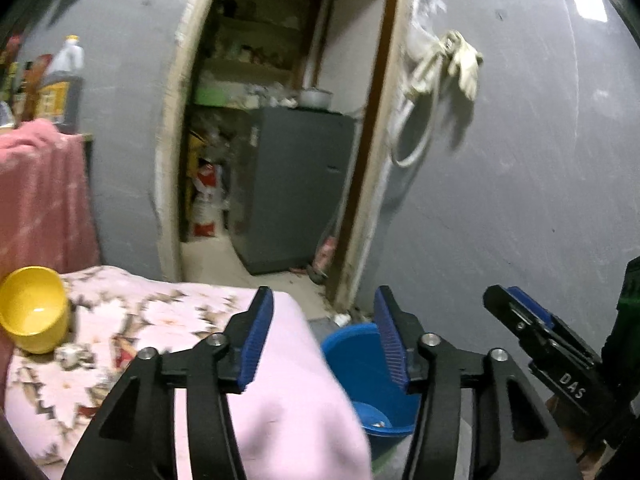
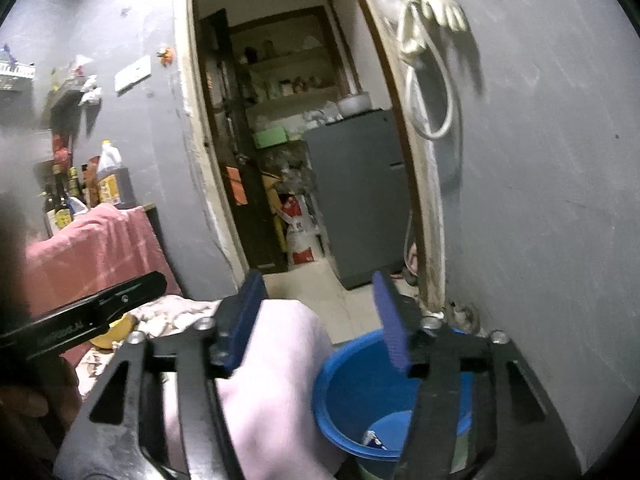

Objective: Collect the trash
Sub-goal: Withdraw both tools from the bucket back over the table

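Note:
A blue plastic bucket (image 1: 360, 364) stands on the floor by the grey wall, beside a table under a pink floral cloth (image 1: 168, 320). It also shows in the right wrist view (image 2: 352, 392), with a small scrap (image 2: 374, 438) at its bottom. My left gripper (image 1: 322, 336) is open and empty above the cloth's corner and the bucket. My right gripper (image 2: 320, 320) is open and empty above the bucket rim. It shows in the left view (image 1: 520, 316) at the right. A crumpled scrap (image 1: 70, 354) lies on the cloth next to a yellow bowl (image 1: 34, 308).
An open doorway (image 1: 280, 120) leads to a pantry with a grey fridge (image 1: 296, 188) and shelves. A white cord and glove (image 1: 452, 64) hang on the wall at the right. Bottles (image 2: 80, 188) stand on a counter under a pink towel (image 2: 88, 248) at the left.

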`<state>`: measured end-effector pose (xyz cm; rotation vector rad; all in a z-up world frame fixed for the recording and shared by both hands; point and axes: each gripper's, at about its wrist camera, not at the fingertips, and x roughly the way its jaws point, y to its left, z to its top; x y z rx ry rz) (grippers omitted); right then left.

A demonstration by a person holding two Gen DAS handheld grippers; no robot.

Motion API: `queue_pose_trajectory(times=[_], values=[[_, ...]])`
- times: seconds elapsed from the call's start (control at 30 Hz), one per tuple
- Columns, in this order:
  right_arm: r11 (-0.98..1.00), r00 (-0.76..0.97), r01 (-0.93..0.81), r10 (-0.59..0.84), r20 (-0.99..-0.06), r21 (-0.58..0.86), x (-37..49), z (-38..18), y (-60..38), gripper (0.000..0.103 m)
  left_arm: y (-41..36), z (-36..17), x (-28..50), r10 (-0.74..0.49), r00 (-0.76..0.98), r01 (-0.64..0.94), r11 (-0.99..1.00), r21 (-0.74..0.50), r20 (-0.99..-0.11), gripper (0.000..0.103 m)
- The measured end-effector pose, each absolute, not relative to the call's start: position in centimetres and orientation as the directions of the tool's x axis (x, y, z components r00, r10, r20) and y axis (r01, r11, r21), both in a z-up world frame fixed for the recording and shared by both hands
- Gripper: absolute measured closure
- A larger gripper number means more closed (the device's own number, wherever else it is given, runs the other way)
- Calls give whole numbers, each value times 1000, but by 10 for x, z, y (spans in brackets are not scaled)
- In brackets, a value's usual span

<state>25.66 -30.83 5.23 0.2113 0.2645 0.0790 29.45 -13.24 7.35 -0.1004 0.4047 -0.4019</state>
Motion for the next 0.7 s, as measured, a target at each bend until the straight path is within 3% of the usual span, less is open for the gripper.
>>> queue_pose_trajectory(times=[0.17,0.23,0.33,0.7], values=[[975,969,-93,135,-207,202,250,64,-274,12,-90,83,274,-327,889,286,943,-170,-320,34],[975,971,-108,146,-189,196,248,69,-261,4,-71,85,262,-285,913,245,955,-167,-293,15],[973,973,-139,169,-158,185,242,75,-237,0,-44,86,248,-221,944,178,966,-186,-246,3],[964,966,-244,251,-65,102,224,83,-164,0,28,70,203,-41,975,6,987,-161,-220,3]])
